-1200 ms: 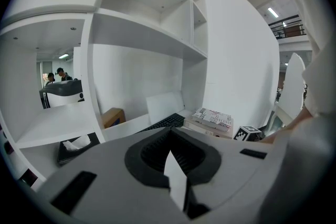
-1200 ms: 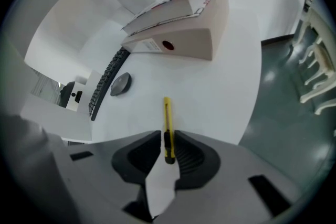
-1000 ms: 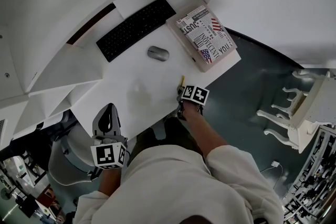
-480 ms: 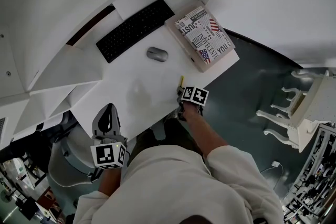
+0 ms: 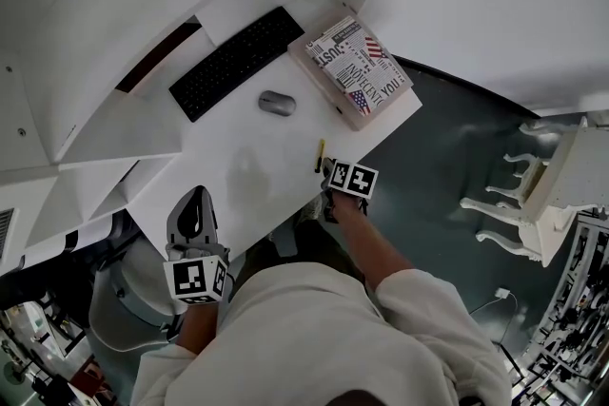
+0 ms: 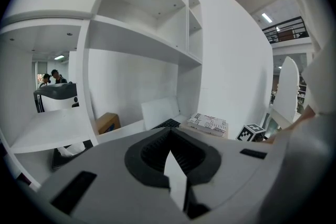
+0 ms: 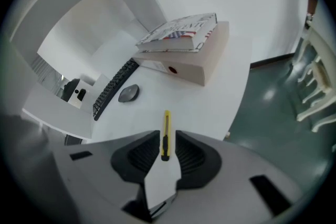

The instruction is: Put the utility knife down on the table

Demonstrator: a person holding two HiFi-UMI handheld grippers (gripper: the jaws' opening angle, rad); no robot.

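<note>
Big white desk (image 5: 247, 176) with shelving around it. On it there's a black keyboard (image 5: 233, 62), a printed book (image 5: 360, 67) on top of a beige box, and a grey mouse (image 5: 277, 103) between the two.

The left gripper (image 6: 169, 134) hangs off the near-left edge of the desk, jaws together with nothing in them, so it's not part of this.

The right gripper (image 7: 167, 140) is at the near edge with its jaws apart. The yellow utility knife (image 7: 166, 126) has its near end sitting between them, with a sliver of gap on each side. It lies near the desk's front edge, pointing toward the mouse and well clear of the book. It looks flat on the surface to me, though from up here I can't swear the near end is fully down.

If it is, I'd call the put-down basically done. To finish cleanly, keep those jaws wide and back straight out along the knife's length. A sideways drift could nudge it toward the edge.
</note>
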